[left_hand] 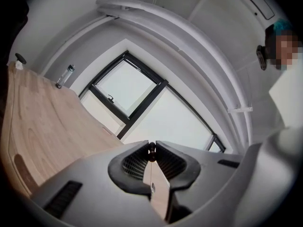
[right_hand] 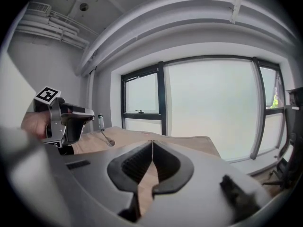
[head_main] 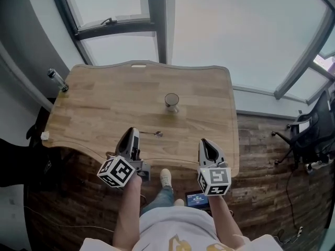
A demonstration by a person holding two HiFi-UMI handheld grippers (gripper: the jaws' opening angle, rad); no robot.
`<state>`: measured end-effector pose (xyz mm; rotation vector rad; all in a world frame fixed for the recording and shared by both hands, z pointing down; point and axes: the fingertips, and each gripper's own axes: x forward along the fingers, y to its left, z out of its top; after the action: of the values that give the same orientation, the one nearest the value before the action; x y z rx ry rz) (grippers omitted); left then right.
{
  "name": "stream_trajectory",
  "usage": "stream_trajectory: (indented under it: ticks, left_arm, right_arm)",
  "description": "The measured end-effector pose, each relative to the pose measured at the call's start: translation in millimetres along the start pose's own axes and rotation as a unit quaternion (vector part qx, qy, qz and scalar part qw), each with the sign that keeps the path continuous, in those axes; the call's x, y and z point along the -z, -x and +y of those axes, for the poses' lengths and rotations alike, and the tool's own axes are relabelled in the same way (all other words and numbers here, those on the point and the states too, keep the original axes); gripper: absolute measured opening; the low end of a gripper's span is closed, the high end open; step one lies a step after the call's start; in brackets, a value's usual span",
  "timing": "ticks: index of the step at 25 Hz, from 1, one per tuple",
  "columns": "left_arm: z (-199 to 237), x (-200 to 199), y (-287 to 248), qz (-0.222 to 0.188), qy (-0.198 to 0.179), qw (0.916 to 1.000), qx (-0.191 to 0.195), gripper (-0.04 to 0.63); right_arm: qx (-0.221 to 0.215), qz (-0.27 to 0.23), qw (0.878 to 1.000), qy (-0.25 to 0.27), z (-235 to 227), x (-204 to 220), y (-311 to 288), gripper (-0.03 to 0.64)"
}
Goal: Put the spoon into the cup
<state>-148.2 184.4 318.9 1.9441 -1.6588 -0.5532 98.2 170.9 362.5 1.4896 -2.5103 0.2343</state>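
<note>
A small metal cup [head_main: 171, 101] stands upright at the middle of the wooden table [head_main: 94, 114]. My left gripper [head_main: 134, 132] is over the table's near edge, shut on the handle end of the spoon [head_main: 153, 134], whose bowl points right, short of the cup. In the left gripper view the jaws [left_hand: 152, 145] pinch a thin dark bit of handle. The right gripper view shows the left gripper [right_hand: 71, 122] with the spoon [right_hand: 107, 138] hanging from it. My right gripper [head_main: 205, 141] [right_hand: 152, 142] is shut and empty, near the table's front right.
A slim bottle [head_main: 55, 78] [left_hand: 65, 76] [right_hand: 101, 122] stands at the table's far left corner. A small white thing [head_main: 45, 135] sits on the left edge. Windows lie beyond the table; an office chair [head_main: 309, 135] is at the right, a screen [head_main: 198, 198] on the floor.
</note>
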Motion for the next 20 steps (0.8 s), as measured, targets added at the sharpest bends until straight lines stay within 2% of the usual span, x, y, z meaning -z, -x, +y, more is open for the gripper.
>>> stream_trajectory:
  ticks: [11,20]
  left_arm:
    - [40.2,-21.4,-115.1,0.024,0.008,0.9996,0.009,0.054]
    - [74.4,-31.9,-174.6,0.034,0.005,0.9994,0.006,0.054]
  right_arm:
    - [0.028,0.022,0.999,-0.003,-30.0,-17.4,-100.3,0.032]
    - [0.062,0.034,0.997,-0.015,-45.6,-15.5,-150.6,0.032]
